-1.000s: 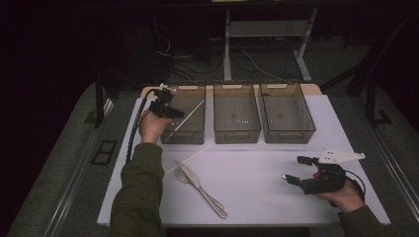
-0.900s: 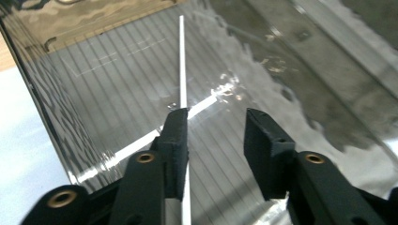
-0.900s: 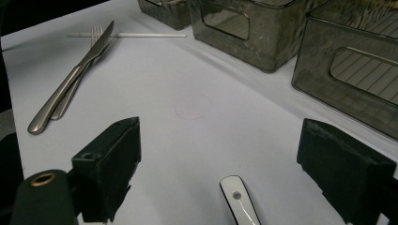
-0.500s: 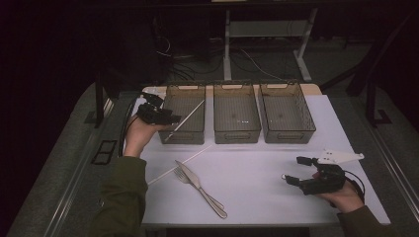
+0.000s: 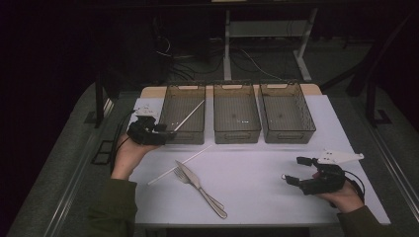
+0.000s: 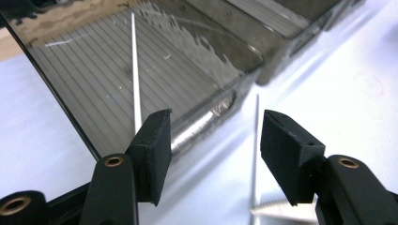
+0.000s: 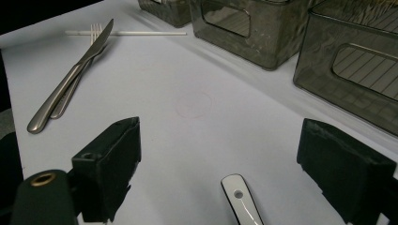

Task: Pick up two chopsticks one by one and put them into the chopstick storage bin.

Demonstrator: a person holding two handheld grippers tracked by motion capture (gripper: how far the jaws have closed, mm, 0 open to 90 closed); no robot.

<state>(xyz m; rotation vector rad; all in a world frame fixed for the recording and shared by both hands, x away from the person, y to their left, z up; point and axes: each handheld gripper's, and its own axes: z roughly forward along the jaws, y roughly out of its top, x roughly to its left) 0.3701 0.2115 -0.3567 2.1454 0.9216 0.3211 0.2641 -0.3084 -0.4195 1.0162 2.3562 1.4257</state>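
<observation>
In the right gripper view a white handle (image 7: 243, 202) runs off the bottom edge; the knife (image 7: 75, 70) hides most of the fork (image 7: 95, 32).

The high view was dim and soft, its surroundings sunk in near-black, with only the white table (image 5: 257, 173) catching light. Both gripper views were far brighter. In the left gripper view, glare streaked the smoky bin (image 6: 155, 79) wall, and the near jaws looked slightly soft. In the right gripper view, the knife (image 7: 70, 79) cast faint shadows.
</observation>
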